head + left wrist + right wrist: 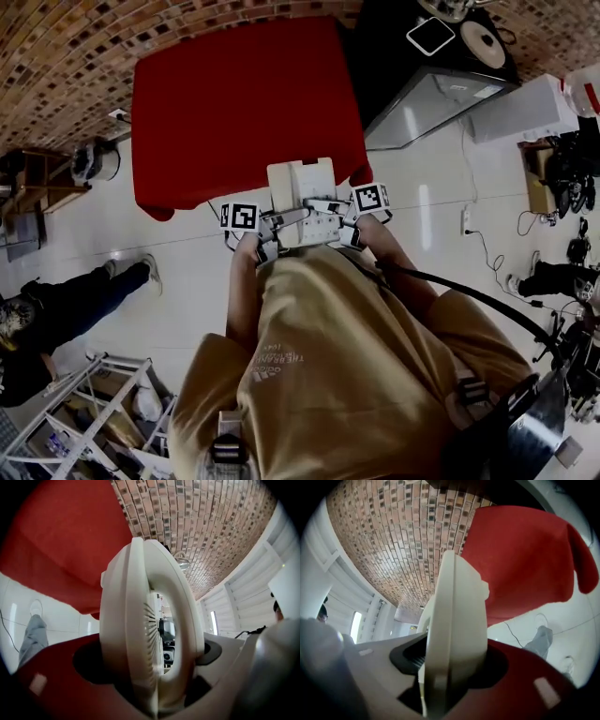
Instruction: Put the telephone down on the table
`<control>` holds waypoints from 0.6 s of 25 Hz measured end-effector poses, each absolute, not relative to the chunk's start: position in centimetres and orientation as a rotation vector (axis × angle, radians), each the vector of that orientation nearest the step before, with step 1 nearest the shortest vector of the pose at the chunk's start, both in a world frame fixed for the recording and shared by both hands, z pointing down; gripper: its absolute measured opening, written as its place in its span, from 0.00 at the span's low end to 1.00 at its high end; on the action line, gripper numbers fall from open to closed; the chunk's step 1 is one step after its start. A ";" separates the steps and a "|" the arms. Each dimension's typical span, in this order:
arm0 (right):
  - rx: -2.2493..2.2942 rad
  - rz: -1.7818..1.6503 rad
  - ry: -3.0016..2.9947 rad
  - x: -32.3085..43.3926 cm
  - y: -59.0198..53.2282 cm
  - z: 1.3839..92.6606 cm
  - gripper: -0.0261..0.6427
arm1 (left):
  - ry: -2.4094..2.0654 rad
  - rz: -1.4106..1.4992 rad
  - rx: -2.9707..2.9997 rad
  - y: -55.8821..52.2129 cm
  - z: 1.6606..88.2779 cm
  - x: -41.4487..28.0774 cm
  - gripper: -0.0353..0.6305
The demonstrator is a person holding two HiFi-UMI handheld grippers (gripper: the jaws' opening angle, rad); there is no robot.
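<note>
The telephone (302, 192) hangs in the air in front of the person's chest, pinched from both sides. Its far end lies across the near edge of the table (234, 103) with the red cloth, and the rest of it is over the pale tiled floor (187, 281). It is a cream-white desk set, a squarish plastic slab with rounded corners and a plain lighter panel at the far end. From the left gripper's side the telephone (140, 620) shows edge-on, with a curved handle-like loop, a gap through it and a fan of fine ribs on the inner face. The left gripper (272, 230) has its jaws closed on the set's left flank, one jaw red and one grey, with dark pads against the plastic. The right gripper (342, 225) clamps the opposite flank the same way, and there the telephone (454, 634) rises as a narrow cream edge between the two jaws. A second person (94, 291) in dark trousers is down on the floor at the left, well apart from the table.
</note>
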State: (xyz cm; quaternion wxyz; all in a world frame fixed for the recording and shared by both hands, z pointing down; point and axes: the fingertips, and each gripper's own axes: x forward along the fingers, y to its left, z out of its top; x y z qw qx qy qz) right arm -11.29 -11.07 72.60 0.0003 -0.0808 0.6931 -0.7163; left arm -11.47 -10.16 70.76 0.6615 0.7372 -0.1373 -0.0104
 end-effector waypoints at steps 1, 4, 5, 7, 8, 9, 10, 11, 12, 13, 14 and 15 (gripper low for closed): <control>-0.278 -2.262 2.162 -12.0 -12.8 72.2 0.39 | -0.303 -0.017 1.670 -11.9 70.2 -12.3 0.74; -0.310 -2.252 2.150 -14.2 -17.2 71.1 0.39 | -0.288 0.003 1.679 -16.4 68.9 -14.7 0.74; -0.341 -2.263 2.135 -14.9 -18.6 70.9 0.39 | -0.282 0.013 1.684 -17.9 68.6 -15.4 0.74; -0.487 -2.382 2.020 -15.9 -21.1 70.8 0.39 | -0.263 0.036 1.697 -21.1 68.2 -17.0 0.74; -0.533 -2.403 1.993 -16.5 -22.5 70.9 0.39 | -0.251 0.050 1.705 -22.6 68.1 -17.7 0.74; -0.544 -2.384 2.000 -17.1 -23.9 71.0 0.40 | -0.239 0.064 1.714 -24.0 68.1 -18.2 0.74; -0.522 -2.328 2.038 -17.6 -25.4 71.0 0.40 | -0.228 0.074 1.722 -25.2 68.3 -18.6 0.74; -0.491 -2.263 2.081 -18.2 -27.0 71.1 0.41 | -0.217 0.081 1.726 -26.5 68.6 -18.9 0.74; -0.470 -2.218 2.112 -18.6 -28.5 71.3 0.41 | -0.208 0.084 1.725 -27.8 68.9 -19.1 0.74; -0.456 -2.195 2.131 -18.9 -29.9 71.5 0.42 | -0.202 0.084 1.719 -29.0 69.2 -19.2 0.74; -0.466 -2.230 2.103 -18.9 -30.9 71.7 0.43 | -0.201 0.081 1.713 -30.2 69.5 -19.1 0.74; -0.502 -2.320 2.022 -18.8 -31.4 71.7 0.44 | -0.204 0.076 1.709 -31.3 69.8 -18.8 0.74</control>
